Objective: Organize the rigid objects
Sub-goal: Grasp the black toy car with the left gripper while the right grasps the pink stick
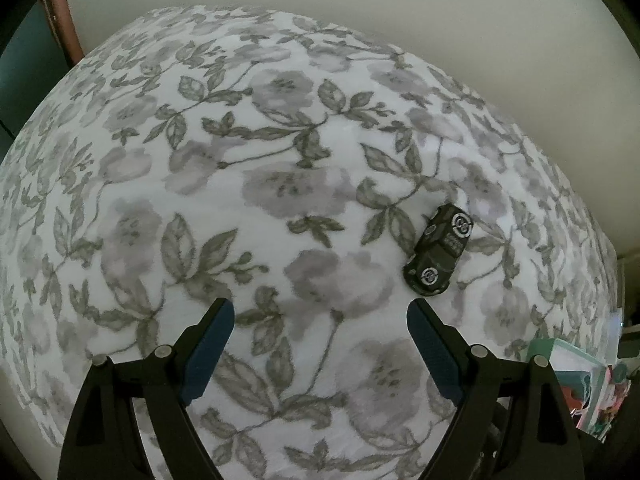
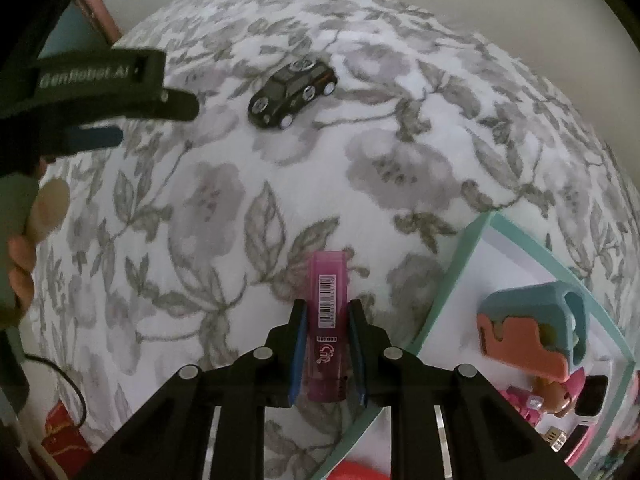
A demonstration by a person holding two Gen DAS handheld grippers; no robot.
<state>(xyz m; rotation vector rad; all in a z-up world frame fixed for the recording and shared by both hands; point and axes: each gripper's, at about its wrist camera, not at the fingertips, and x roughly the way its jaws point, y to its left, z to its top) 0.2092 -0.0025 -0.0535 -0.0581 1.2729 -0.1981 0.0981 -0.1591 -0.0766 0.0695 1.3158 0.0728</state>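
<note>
Right wrist view, pink tube [image 2: 327, 320] clamped between fingers [image 2: 298, 350] (barcode up)

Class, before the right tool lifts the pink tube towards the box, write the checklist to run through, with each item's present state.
1. Right tool shut on the pink tube: ok.
2. Tube gripped mid-length, barcode side up: ok.
3. Teal-rimmed box has bare floor for it: ok.
4. Left tool open, holding nothing: ok.
5. Black toy car tidied: not ok, it lies on the floral cover.
6. Grip firm enough: cannot tell.
</note>
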